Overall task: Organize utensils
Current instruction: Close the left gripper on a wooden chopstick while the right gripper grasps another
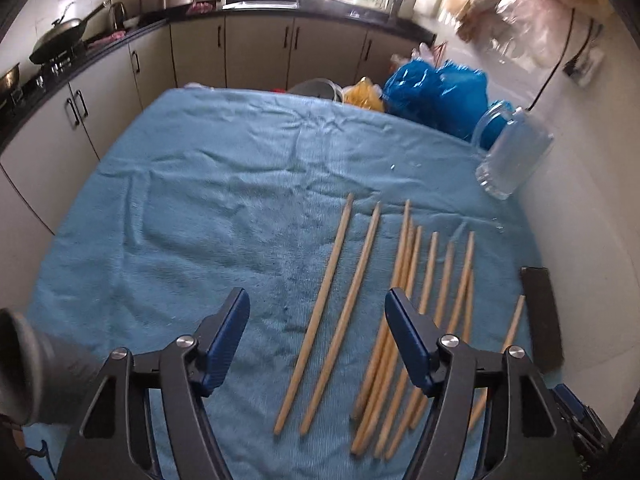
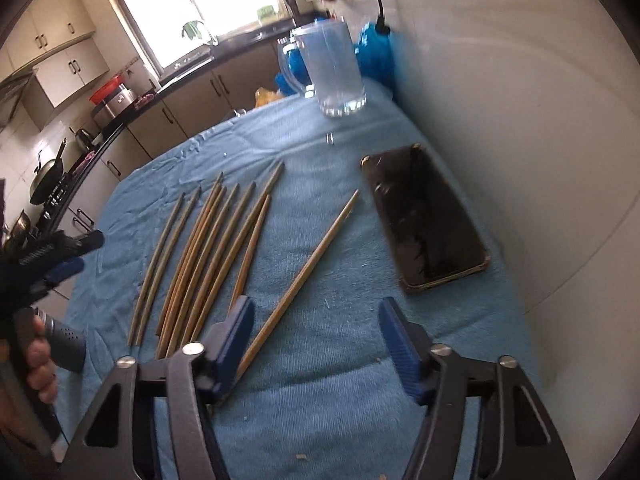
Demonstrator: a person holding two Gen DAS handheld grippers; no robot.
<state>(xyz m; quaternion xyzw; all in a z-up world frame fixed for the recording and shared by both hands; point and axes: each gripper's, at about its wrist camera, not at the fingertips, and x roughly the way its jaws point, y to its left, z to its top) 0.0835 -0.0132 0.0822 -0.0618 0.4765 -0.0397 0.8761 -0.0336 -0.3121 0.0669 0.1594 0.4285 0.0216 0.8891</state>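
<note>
Several wooden chopsticks [image 1: 400,300] lie side by side on the blue cloth [image 1: 200,200], also seen in the right wrist view [image 2: 208,252]. One chopstick [image 2: 304,276] lies apart at a slant, nearer the phone. A clear glass mug [image 1: 512,156] stands at the far right of the table; it also shows in the right wrist view [image 2: 336,72]. My left gripper [image 1: 316,312] is open and empty above the near ends of two chopsticks. My right gripper [image 2: 316,320] is open and empty, just right of the single chopstick.
A black phone [image 2: 424,220] lies on the cloth by the white wall [image 2: 520,120]. Blue plastic bags [image 1: 436,92] sit past the table's far edge. Kitchen cabinets [image 1: 256,52] and a wok [image 1: 60,36] are behind. The left gripper and the hand holding it [image 2: 40,352] show in the right wrist view.
</note>
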